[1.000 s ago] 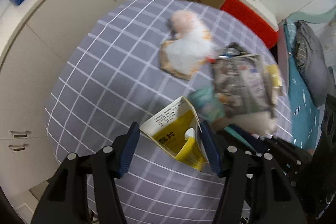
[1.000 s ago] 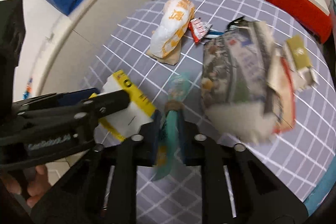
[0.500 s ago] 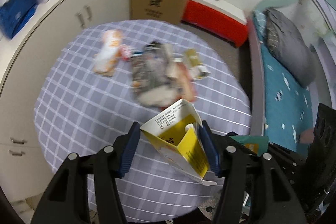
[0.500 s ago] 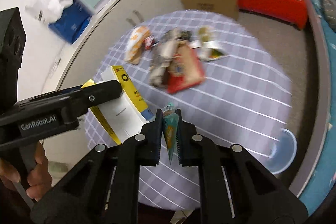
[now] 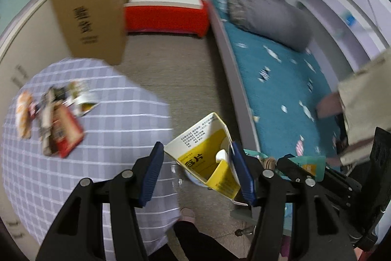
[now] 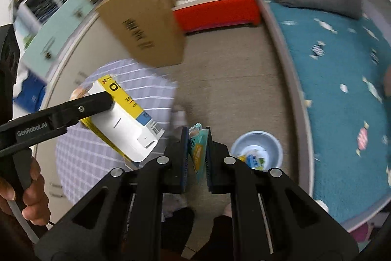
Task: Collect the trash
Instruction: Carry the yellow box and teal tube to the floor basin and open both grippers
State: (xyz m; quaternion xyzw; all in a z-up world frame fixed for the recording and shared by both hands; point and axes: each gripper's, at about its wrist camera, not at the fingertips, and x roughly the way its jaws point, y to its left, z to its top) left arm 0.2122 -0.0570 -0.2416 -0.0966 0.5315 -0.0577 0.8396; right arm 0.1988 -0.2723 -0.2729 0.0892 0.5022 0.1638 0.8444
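**Carrying two pieces of trash off the worktop toward the bin**

Swinging away from the worktop (image 5: 102, 114), both hands now hang over the floor, where a second ago they were low above the litter; the load is on its way to the pale blue bin (image 6: 256, 147) just ahead of the right hand-held gripper (image 6: 197, 158). That gripper is pinched narrow on one teal wrapper (image 6: 198, 151). The left hand-held gripper (image 5: 195, 170) stands about half wide, clamped on one open yellow-and-white carton (image 5: 205, 158). Farther back, roughly five or six items remain heaped on the worktop, blurred. Beyond stand one cardboard box (image 5: 92, 14) and one bed (image 5: 281, 80).
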